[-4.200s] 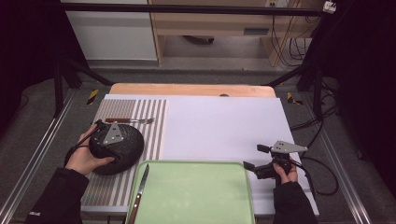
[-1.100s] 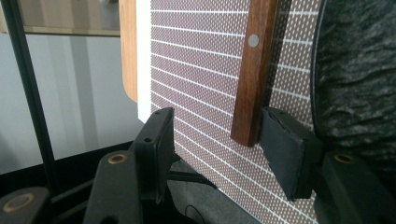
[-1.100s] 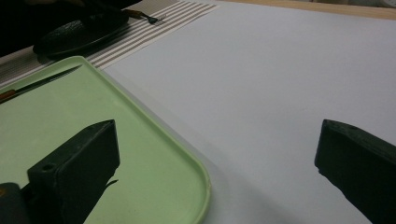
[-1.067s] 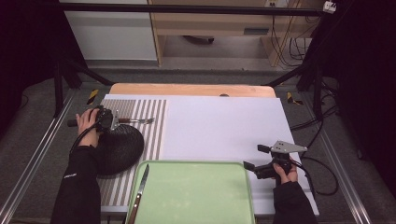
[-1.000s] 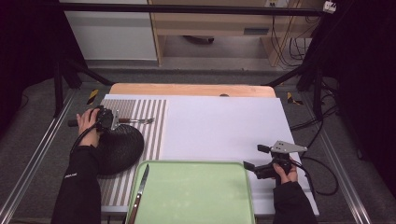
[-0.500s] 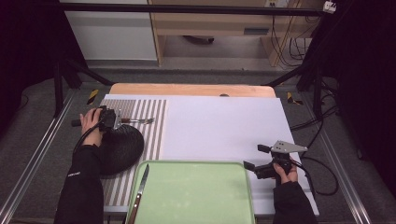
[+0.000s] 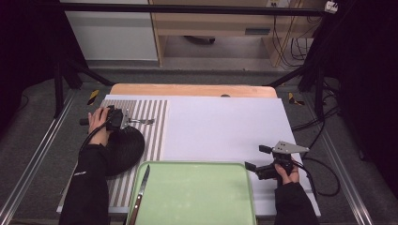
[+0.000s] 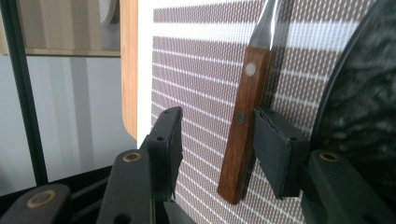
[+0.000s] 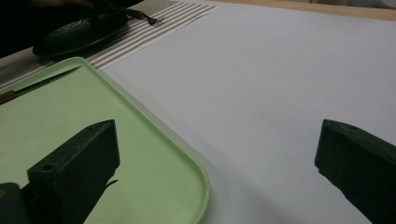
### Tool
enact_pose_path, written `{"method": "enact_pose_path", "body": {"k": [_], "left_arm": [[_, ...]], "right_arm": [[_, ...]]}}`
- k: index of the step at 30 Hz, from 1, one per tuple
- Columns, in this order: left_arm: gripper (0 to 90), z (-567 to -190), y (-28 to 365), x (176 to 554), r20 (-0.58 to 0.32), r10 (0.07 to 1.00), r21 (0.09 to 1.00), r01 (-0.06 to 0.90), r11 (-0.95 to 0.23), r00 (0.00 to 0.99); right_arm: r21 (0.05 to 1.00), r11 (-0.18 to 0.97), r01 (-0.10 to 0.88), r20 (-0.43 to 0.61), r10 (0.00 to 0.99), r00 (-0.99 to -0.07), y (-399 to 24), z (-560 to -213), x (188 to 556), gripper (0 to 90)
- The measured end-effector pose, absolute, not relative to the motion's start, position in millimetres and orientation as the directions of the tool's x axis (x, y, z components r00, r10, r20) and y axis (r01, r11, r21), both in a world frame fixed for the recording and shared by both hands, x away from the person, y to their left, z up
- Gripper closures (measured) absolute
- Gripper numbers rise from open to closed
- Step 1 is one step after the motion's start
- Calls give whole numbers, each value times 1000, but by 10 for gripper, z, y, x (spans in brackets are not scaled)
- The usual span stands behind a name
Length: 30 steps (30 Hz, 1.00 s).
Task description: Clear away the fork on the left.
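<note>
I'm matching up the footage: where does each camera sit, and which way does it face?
High view: above the table's near side, looking forward and down; both forearms, left gripper, right gripper.
Left gripper view: along its jaws at the fork beside the plate.
Right gripper view: between open jaws, across the tray.
High and right views share the tray and knife.

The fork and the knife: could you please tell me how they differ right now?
The fork lies crosswise on the striped mat beside the black plate; the knife lies lengthwise in the green tray. The fork's handle sits between the left tongs, whose jaws have just been closing; nothing touches the knife. Both have brown wooden handles.
</note>
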State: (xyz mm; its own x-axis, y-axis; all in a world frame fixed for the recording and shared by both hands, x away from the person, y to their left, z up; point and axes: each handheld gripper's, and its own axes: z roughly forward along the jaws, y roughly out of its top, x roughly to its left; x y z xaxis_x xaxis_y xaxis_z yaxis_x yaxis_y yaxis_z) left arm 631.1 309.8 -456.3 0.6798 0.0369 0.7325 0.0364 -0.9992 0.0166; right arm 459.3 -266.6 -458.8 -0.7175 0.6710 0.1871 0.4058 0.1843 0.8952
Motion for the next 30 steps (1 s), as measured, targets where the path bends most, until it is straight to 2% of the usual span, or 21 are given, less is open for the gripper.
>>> {"method": "enact_pose_path", "body": {"k": [7,19,30], "left_arm": [[551,-4588,3044,6324,731,30,21,22,-1000,681],[554,-4588,3013,6352,717,46,51,14,-999,696],[596,-4600,2939,6374,699,9,27,-13,-1000,715]], "right_arm": [[895,185,406,187,671,-718,-2665,-4589,4594,2],[895,185,406,187,671,-717,-2665,-4589,4594,3],[895,186,405,184,673,-716,-2670,-4585,4593,3]]}}
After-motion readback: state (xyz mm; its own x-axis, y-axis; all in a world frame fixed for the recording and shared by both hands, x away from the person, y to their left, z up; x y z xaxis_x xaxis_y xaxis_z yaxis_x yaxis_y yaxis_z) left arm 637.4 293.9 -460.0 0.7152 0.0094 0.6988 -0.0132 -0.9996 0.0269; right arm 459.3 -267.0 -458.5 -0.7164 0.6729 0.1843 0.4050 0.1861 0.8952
